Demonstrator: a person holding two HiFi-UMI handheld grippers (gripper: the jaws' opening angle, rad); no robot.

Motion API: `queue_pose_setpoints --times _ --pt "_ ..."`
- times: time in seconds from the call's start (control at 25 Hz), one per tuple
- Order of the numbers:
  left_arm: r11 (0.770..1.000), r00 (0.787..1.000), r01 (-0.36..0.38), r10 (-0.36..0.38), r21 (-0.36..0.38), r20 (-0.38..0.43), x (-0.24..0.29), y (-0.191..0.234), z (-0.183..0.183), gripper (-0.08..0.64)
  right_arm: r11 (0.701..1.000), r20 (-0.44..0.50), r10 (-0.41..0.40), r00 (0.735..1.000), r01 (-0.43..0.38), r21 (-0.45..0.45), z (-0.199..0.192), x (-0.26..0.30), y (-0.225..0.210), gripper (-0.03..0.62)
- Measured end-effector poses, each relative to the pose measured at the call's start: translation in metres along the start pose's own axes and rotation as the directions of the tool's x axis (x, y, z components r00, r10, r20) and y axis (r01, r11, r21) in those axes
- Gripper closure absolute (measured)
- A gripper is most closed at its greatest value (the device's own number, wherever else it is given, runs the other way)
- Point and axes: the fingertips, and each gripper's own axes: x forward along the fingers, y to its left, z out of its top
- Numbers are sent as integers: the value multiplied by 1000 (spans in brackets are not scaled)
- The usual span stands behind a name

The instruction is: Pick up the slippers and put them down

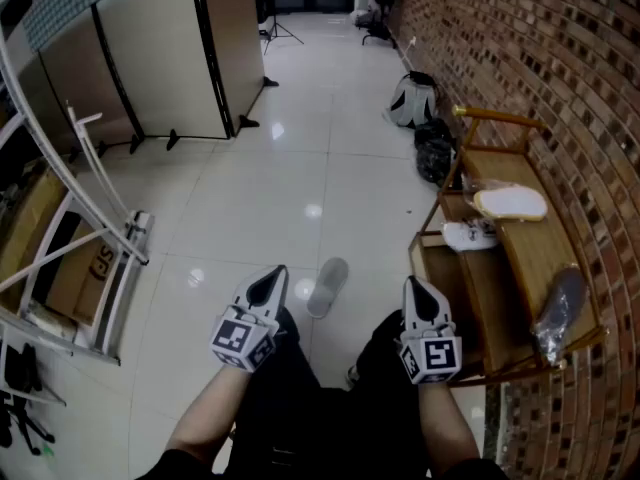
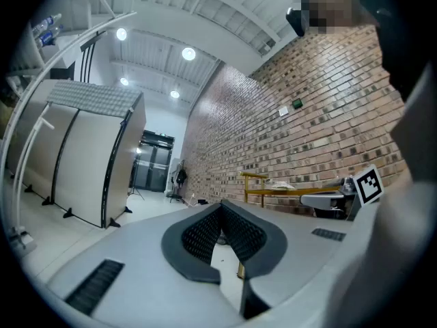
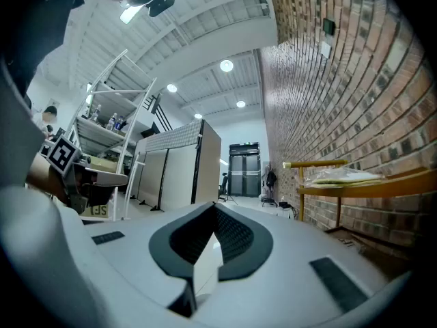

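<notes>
A grey slipper (image 1: 328, 286) lies on the white tiled floor between my two grippers and a little ahead of them. A white slipper (image 1: 470, 234) rests on the lower shelf of the wooden rack (image 1: 520, 258) at the right. On the rack's top board lies a cream slipper (image 1: 510, 203) in clear wrap. My left gripper (image 1: 270, 276) (image 2: 220, 205) is shut with nothing in it and is held level above the floor. My right gripper (image 1: 415, 286) (image 3: 214, 205) is also shut and empty, close to the rack's near corner.
A brick wall (image 1: 520, 58) runs along the right, with bags (image 1: 415, 103) on the floor at its foot. Another wrapped item (image 1: 558, 313) lies on the rack's near end. A white metal frame (image 1: 95, 228) and cardboard boxes (image 1: 85, 268) stand left. Beige partition panels (image 1: 170, 48) stand at the back left.
</notes>
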Motion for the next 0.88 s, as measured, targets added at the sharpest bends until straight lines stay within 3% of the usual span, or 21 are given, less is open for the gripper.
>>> queue_pose_setpoints --times 0.12,0.32,0.52,0.64,0.88 --pt "999 999 37 -37 23 10 28 -9 11 557 1000 9 -14 1000 14 -4 2 -3 -12 583" --pt "995 995 104 -104 1 0 71 -42 16 557 996 -1 -87 996 87 1 -1 -21 -50 583" --pt "977 977 213 -213 15 7 114 -76 4 557 988 -3 -156 988 156 7 -2 -41 -85 583" --pt "966 966 256 -256 -20 -16 136 -100 1 557 982 -5 -187 982 187 4 -4 -51 -98 583" --pt "942 941 329 -333 -62 -62 194 -137 -10 557 983 3 -169 986 169 -76 -11 -45 -99 583"
